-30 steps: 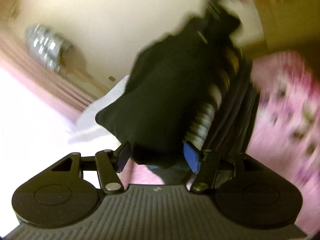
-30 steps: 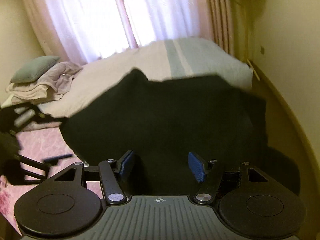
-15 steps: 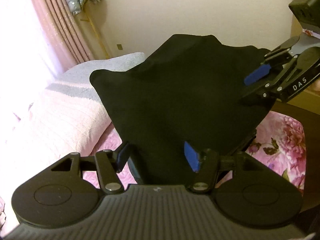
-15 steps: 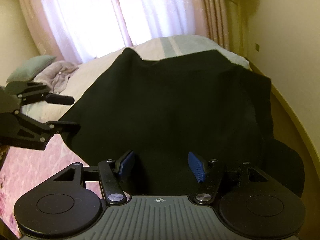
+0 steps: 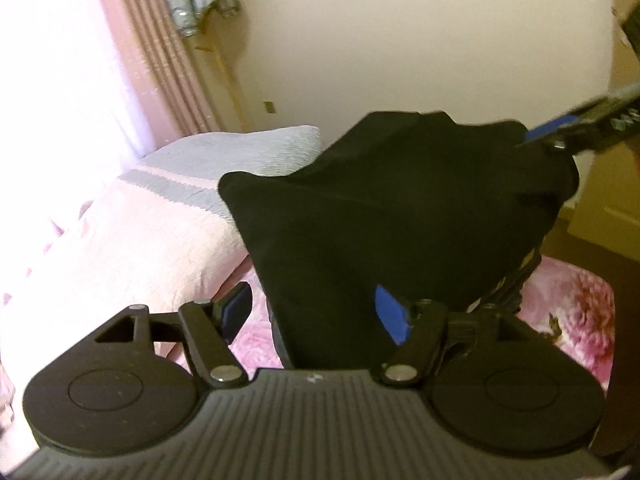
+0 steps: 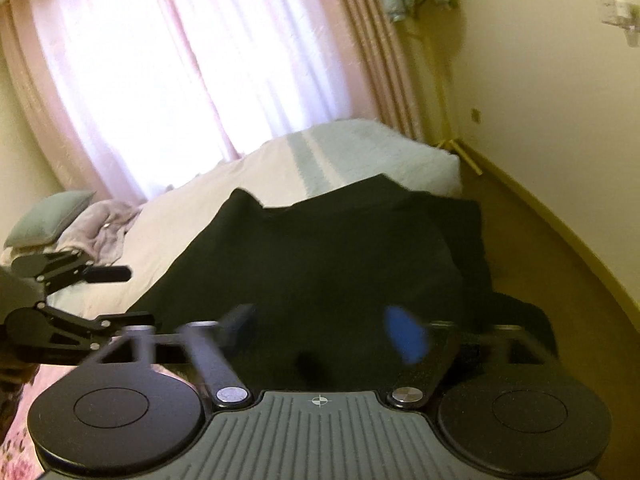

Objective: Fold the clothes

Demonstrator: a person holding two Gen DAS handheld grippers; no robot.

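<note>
Left wrist view shows both the left gripper (image 5: 316,314) and right gripper (image 6: 326,332) with jaws just widened, releasing the black garment (image 5: 392,216) draped toward twelve o'clock for laying flat.

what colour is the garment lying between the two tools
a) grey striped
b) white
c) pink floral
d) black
d: the garment spread between the left tool and the right tool is plain black; the pink floral is only the cover beneath it.
</note>
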